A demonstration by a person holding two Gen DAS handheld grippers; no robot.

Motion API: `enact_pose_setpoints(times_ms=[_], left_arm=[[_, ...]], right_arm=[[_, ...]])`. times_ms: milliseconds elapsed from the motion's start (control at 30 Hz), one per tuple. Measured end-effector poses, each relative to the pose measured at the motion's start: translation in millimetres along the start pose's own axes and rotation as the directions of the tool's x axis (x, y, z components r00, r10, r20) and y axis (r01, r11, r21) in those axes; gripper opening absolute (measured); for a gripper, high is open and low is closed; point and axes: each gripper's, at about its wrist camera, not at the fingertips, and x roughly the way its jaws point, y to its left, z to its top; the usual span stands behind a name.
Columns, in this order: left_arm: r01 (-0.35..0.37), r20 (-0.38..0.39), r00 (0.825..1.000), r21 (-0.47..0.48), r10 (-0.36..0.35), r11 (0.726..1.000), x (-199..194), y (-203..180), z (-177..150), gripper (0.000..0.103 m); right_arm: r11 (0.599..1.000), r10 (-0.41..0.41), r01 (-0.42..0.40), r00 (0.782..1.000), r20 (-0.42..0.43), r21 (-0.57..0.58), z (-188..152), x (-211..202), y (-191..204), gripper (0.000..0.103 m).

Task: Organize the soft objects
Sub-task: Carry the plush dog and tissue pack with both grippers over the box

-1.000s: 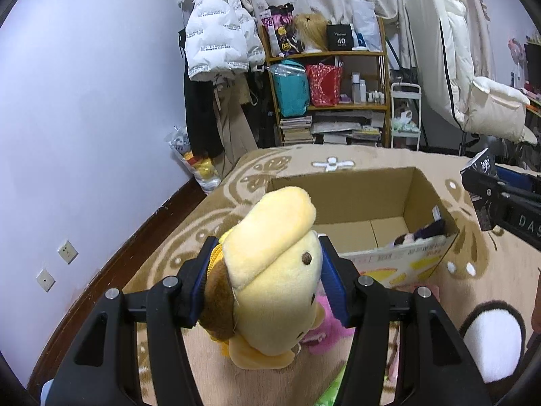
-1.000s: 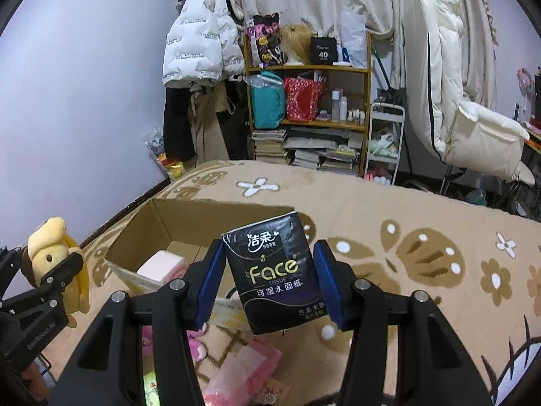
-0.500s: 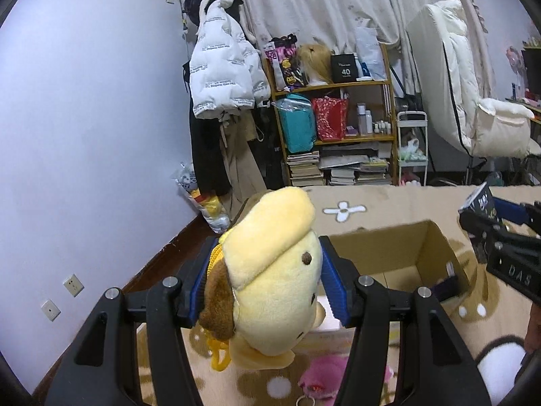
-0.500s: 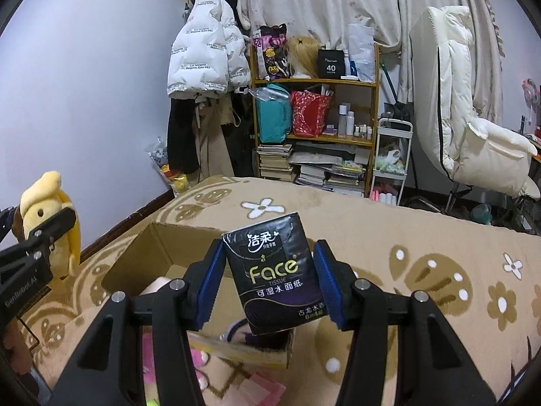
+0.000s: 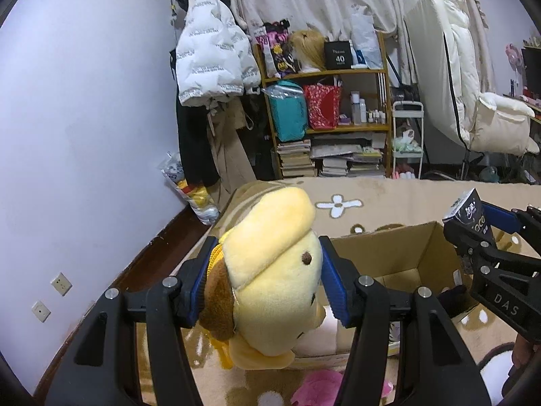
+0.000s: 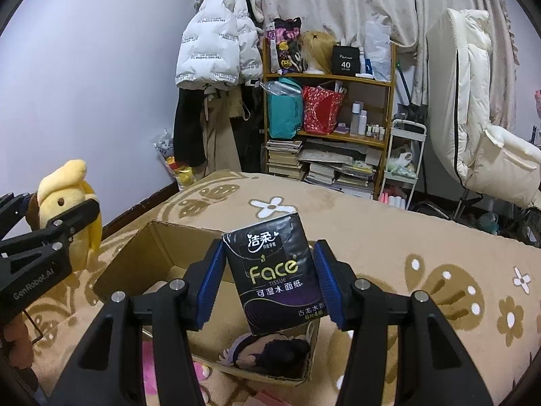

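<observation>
My left gripper [image 5: 267,280] is shut on a yellow plush dog [image 5: 270,270] with brown ears, held in the air just left of an open cardboard box [image 5: 389,253]. The same plush dog [image 6: 67,209] shows at the far left of the right wrist view. My right gripper [image 6: 270,280] is shut on a black pack of Face tissues [image 6: 274,270], held over the cardboard box [image 6: 152,253]. That tissue pack [image 5: 470,213] appears at the right edge of the left wrist view. Inside the box lie a dark plush item [image 6: 270,352] and a pale pink thing [image 5: 329,321].
The box stands on a beige flower-patterned rug [image 6: 405,237]. A pink soft toy [image 5: 321,389] lies on the rug in front of the box. Behind stand a cluttered shelf [image 5: 331,118], hanging jackets [image 5: 209,64], a white padded chair [image 6: 480,135] and a small cart [image 5: 407,142].
Both grippers have risen and drawn back with their loads still held; the box now sits lower and further forward in both views, and more of the wall and shelf shows.
</observation>
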Motion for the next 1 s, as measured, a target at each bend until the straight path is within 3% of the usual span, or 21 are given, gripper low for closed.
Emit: enact_pose_setpoints(times_ms=[567,1000], left_arm=[[0.071,-0.104,0.992,-0.008,-0.072,0.997,44,-16,-18,0.058],[0.095,-0.107,0.99,0.009,-0.093,0.995,48,-19,-20,0.059]], right_arm=[[0.999,0.022,-0.019,0.998,-0.056,0.039,-11,31,-13,0.056],[0.999,0.034,-0.031,0.995,-0.089,0.036,-18,36,-11,0.057]])
